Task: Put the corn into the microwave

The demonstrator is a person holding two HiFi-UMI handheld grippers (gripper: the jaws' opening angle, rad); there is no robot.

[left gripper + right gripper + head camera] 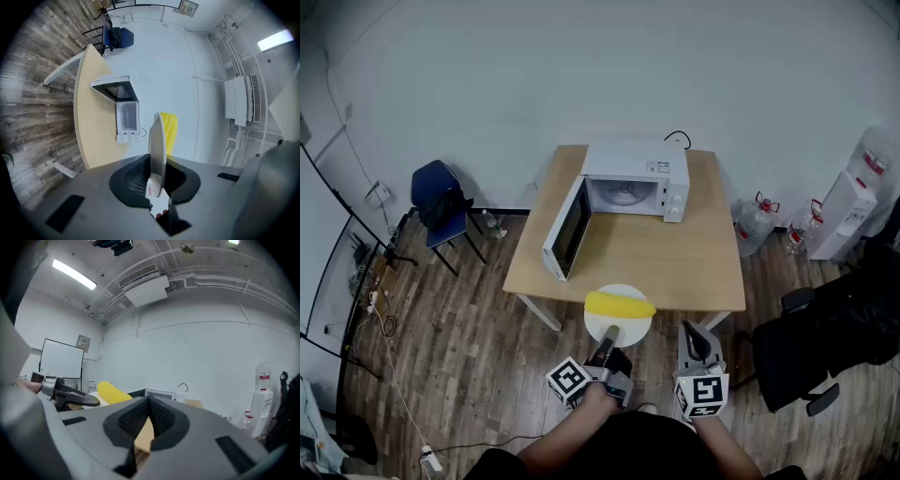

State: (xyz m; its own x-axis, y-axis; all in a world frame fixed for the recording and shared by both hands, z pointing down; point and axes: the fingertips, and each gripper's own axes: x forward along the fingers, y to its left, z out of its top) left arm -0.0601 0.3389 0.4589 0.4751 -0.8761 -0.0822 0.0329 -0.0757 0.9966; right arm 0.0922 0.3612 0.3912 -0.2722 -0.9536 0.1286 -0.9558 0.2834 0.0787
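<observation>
A yellow corn cob [620, 304] lies on a round white plate [619, 325] that hangs in the air just off the table's near edge. My left gripper [607, 337] is shut on the plate's near rim. In the left gripper view the plate [157, 154] stands edge-on between the pads, with the corn [169, 131] on its far side. The white microwave [635, 178] sits at the back of the wooden table [666, 262], its door [567, 229] swung wide open to the left. My right gripper [697, 340] is shut and empty, to the right of the plate and below the table edge.
A blue chair [441, 201] stands left of the table and a black office chair [802, 352] at the right. Water bottles [755, 223] and a dispenser [844, 216] line the right wall. Wooden floor lies all around.
</observation>
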